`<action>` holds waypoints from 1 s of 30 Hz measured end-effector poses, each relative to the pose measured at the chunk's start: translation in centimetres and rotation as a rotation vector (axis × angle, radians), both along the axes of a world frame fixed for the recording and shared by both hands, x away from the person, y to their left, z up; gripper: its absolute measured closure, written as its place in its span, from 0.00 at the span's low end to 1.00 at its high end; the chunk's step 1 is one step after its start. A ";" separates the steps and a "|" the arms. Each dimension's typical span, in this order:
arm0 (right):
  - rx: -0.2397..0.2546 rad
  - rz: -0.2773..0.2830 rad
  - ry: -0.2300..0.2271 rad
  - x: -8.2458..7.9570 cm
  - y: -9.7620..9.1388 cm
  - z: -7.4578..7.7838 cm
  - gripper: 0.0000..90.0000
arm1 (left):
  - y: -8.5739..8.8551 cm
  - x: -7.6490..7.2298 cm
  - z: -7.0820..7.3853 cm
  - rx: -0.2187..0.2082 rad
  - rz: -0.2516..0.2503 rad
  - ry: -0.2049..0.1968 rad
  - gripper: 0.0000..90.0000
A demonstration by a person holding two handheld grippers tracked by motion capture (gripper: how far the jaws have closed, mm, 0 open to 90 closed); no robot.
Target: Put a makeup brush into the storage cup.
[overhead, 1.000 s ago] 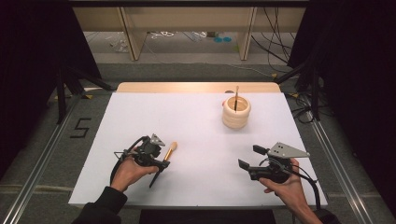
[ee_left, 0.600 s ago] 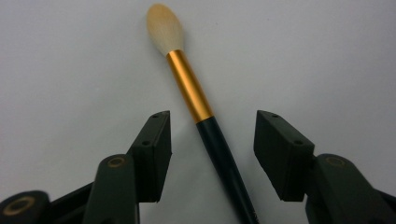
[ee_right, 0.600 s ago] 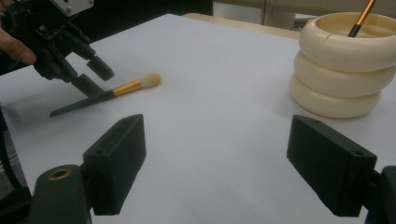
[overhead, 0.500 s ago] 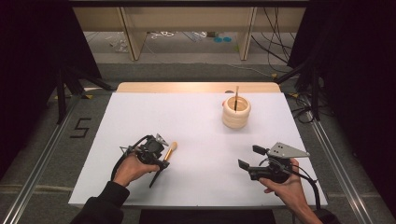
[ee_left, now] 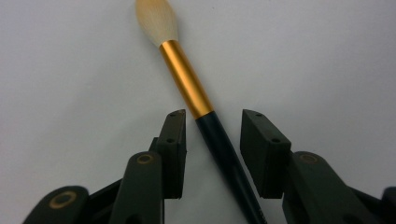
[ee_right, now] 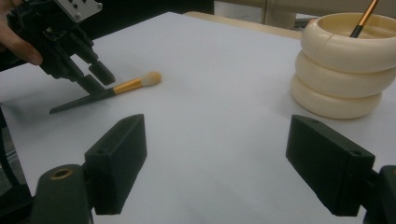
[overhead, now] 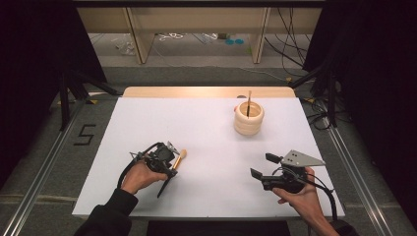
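Left hand-held gripper (ee_left: 212,123) at worktop (overhead: 206,123) 7 o'clock, jaws just closing, not yet touching brush (ee_left: 187,86) lying flat between them, bristles toward 1 o'clock. Right hand-held gripper (overhead: 260,166) at 5 o'clock, jaws wide apart, empty.

Two makeup brushes: one lying flat on the counter (overhead: 206,123) at (overhead: 179,159), a second brush (overhead: 249,102) standing in the one cream ribbed holder (overhead: 248,119). Two tongs, left tongs (overhead: 167,160) and right tongs (overhead: 263,166).
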State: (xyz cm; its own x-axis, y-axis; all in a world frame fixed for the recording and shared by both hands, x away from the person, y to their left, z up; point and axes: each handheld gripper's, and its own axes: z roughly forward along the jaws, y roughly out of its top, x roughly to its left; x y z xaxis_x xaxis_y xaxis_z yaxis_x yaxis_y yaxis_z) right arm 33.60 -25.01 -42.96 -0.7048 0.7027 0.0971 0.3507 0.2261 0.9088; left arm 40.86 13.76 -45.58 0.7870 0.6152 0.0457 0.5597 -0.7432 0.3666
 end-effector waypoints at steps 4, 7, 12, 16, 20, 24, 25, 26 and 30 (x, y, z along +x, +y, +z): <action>-0.032 -0.007 0.011 -0.1 -0.2 0.2 0.24 | -0.1 0.1 -0.2 0.014 0.000 0.009 0.70; -0.030 -0.005 0.015 -0.1 -0.2 0.2 0.24 | -0.2 0.1 -0.4 0.017 -0.005 0.018 0.71; -0.003 0.002 -0.014 0.0 0.0 0.0 0.24 | -0.1 0.3 -0.4 0.023 -0.005 0.027 0.74; 0.016 0.010 0.018 0.1 0.0 -0.1 0.25 | -0.2 0.4 -0.5 0.023 0.000 0.040 0.77; 0.022 0.017 0.022 0.1 0.0 -0.1 0.25 | -0.2 0.7 -0.5 0.051 -0.015 0.050 0.80; 0.018 0.013 0.008 0.1 0.0 -0.2 0.25 | -0.3 0.7 -0.5 0.050 -0.010 0.069 0.83; 0.019 0.014 0.006 0.2 0.0 -0.2 0.26 | -0.3 0.8 -0.6 0.049 -0.012 0.071 0.84; 0.004 0.014 0.019 0.1 -0.1 -0.1 0.26 | -0.3 0.8 -0.6 0.045 -0.007 0.074 0.85; 0.020 0.015 0.004 0.2 0.0 -0.2 0.26 | -0.5 0.9 -0.5 0.067 -0.018 0.083 0.86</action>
State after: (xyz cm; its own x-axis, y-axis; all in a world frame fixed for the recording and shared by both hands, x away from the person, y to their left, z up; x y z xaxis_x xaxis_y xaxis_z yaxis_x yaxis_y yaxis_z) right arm 33.80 -25.05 -43.18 -0.7149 0.6898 0.1141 0.3509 0.2128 0.9119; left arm 41.79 13.23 -46.05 0.8006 0.5989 0.0207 0.5725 -0.7747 0.2684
